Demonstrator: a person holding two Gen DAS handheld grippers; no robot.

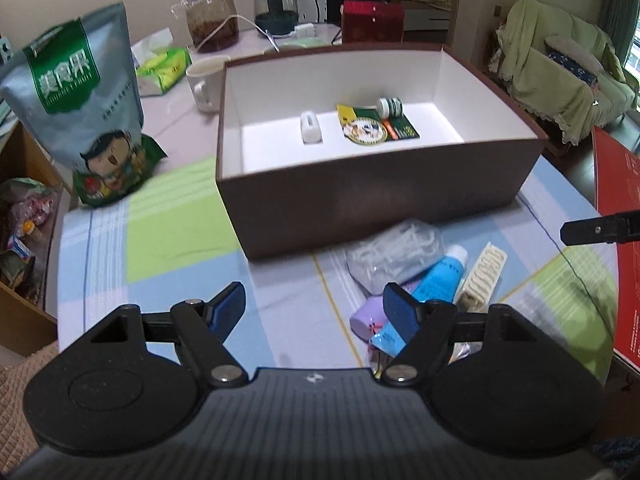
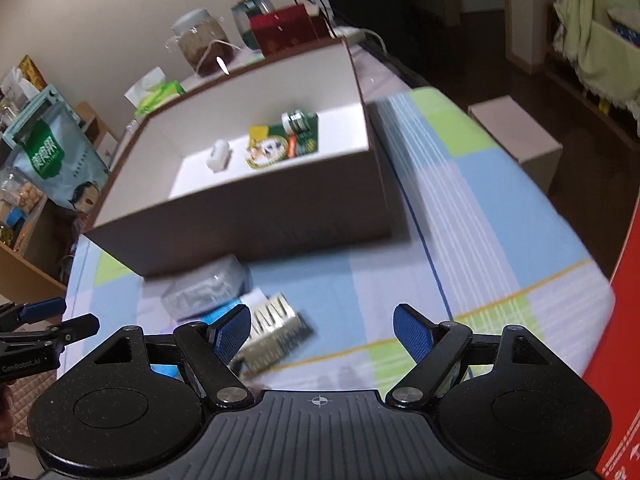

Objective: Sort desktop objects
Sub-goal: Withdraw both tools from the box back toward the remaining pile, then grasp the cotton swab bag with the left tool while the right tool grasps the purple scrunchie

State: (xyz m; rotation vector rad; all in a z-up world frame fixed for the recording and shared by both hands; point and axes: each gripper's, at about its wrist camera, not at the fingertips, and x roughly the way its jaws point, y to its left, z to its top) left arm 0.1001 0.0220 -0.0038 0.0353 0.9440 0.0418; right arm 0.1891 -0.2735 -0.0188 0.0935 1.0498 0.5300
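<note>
A brown box (image 1: 360, 196) with a white inside holds a small white case (image 1: 310, 128), a green packet (image 1: 376, 126) and a white bottle (image 1: 390, 107). In front of it lie a clear bag of floss picks (image 1: 394, 256), a blue tube (image 1: 434, 288), a beige strip pack (image 1: 482, 276) and a purple item (image 1: 366, 318). My left gripper (image 1: 314, 312) hovers open just left of this pile, empty. My right gripper (image 2: 322, 332) is open above the cloth, its left finger over the strip pack (image 2: 276, 332); the box (image 2: 256, 216) lies ahead.
A snack pouch (image 1: 80, 108) stands left of the box. A mug (image 1: 206, 80), tissue pack (image 1: 162, 68), glass jar (image 1: 212, 16) and red box (image 1: 372, 20) sit behind it. A red board (image 2: 624, 340) rises at the table's right edge. Checked cloth (image 2: 480, 200) lies right of the box.
</note>
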